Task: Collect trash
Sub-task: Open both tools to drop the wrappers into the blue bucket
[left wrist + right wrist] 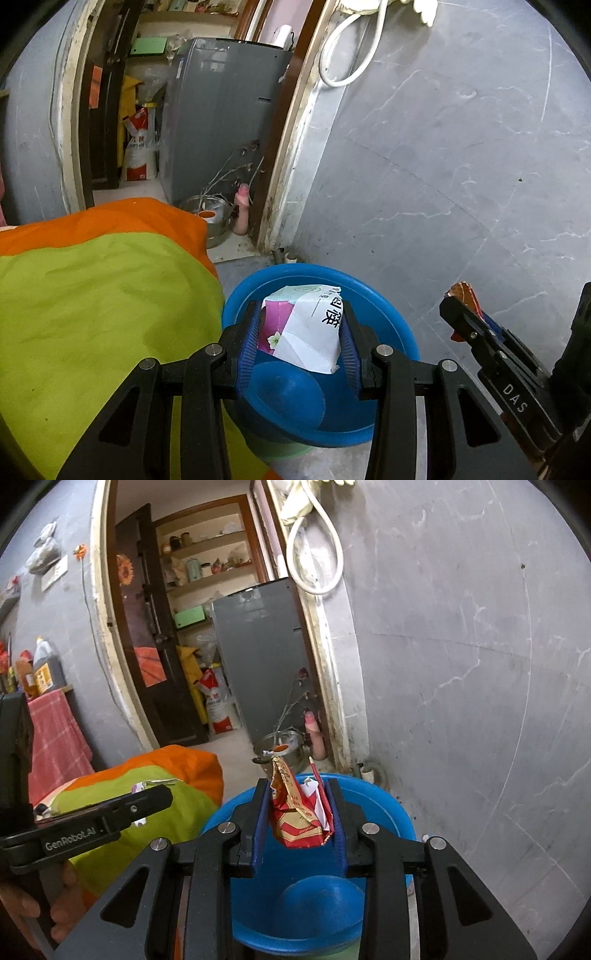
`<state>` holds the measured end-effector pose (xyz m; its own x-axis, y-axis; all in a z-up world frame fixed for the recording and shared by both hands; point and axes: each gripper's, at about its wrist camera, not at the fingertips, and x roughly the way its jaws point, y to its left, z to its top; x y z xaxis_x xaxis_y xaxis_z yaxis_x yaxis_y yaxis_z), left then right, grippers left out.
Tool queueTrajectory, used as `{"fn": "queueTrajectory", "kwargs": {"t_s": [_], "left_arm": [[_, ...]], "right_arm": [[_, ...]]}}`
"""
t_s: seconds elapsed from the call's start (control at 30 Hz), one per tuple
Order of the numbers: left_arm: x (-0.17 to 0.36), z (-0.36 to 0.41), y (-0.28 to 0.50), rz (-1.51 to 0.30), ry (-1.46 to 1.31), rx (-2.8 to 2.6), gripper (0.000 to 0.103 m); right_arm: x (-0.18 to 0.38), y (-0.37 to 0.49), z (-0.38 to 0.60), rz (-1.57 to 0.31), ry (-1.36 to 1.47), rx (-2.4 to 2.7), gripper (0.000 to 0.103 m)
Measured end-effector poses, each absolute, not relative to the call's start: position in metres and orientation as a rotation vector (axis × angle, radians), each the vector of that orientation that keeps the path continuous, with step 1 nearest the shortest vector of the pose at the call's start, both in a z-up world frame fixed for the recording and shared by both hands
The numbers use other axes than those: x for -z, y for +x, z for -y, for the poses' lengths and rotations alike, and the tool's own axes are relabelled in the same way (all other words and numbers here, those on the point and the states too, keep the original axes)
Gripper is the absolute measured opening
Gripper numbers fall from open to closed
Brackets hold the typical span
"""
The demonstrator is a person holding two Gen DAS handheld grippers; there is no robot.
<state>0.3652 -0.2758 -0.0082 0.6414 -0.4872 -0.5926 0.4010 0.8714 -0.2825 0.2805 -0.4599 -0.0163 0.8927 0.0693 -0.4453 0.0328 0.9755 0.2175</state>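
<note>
Right now both grippers hang over the blue basin [321, 387], each carrying a piece of trash. The left gripper [301, 332] has its jaws clamped on a white and pink paper packet [306, 332], which sits above the near part of the basin. The right gripper [299, 812] has its jaws pressed onto a crumpled red wrapper [299, 812] with a scrap of white paper tucked behind it, also above the basin.

The main risk is a miss on release. The paper packet is light and broad, so it could catch air or cling to a ribbed blue pad [249, 343] and slide sideways toward the green and orange blanket [99, 302] just beside the basin's rim. The wrapper is thin and springy; once the jaws open it may uncurl, stick to one pad and fall late, past the far rim onto the grey floor [461, 738]. The two grippers are also near each other, and a careless tilt could knock them together or tip the basin, which appears to rest on something green beneath it.
</note>
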Motion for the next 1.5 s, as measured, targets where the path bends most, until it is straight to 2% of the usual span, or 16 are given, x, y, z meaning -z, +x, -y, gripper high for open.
{"fn": "queueTrajectory", "kwargs": {"t_s": [0.07,0.17,0.27,0.33,0.47,0.5,0.6,0.63,0.67,0.77,1.17,1.5], "left_arm": [[0.008,0.274,0.364,-0.723,-0.139,0.503,0.037],[0.008,0.27,0.366,-0.722,-0.152,0.49,0.05],[0.006,0.266,0.369,-0.725,-0.168,0.484,0.052],[0.005,0.262,0.369,-0.724,-0.185,0.477,0.058],[-0.004,0.253,0.364,-0.684,-0.193,0.447,0.075],[-0.007,0.251,0.362,-0.671,-0.191,0.438,0.08],[-0.016,0.241,0.353,-0.622,-0.174,0.4,0.084],[-0.019,0.238,0.35,-0.608,-0.162,0.383,0.089],[-0.022,0.233,0.344,-0.587,-0.148,0.359,0.098],[-0.031,0.219,0.327,-0.514,-0.136,0.319,0.1],[-0.059,0.165,0.267,-0.399,-0.099,0.245,0.101],[-0.071,0.096,0.228,-0.378,-0.105,0.156,0.101]], "right_arm": [[0.019,0.283,0.462,-0.468,0.234,-0.017,0.03],[0.022,0.286,0.463,-0.468,0.239,-0.007,0.036],[0.022,0.289,0.465,-0.468,0.242,-0.001,0.036],[0.02,0.288,0.466,-0.459,0.243,0.009,0.048],[0.01,0.277,0.466,-0.412,0.229,0.036,0.057],[0.007,0.274,0.466,-0.4,0.223,0.045,0.065],[-0.004,0.261,0.465,-0.348,0.216,0.059,0.083],[-0.009,0.256,0.464,-0.33,0.208,0.064,0.085],[-0.013,0.253,0.463,-0.319,0.202,0.066,0.09],[-0.024,0.243,0.456,-0.287,0.182,0.069,0.103],[-0.052,0.215,0.41,-0.249,0.12,0.019,0.103],[-0.069,0.197,0.347,-0.22,0.11,-0.063,0.103]]}}
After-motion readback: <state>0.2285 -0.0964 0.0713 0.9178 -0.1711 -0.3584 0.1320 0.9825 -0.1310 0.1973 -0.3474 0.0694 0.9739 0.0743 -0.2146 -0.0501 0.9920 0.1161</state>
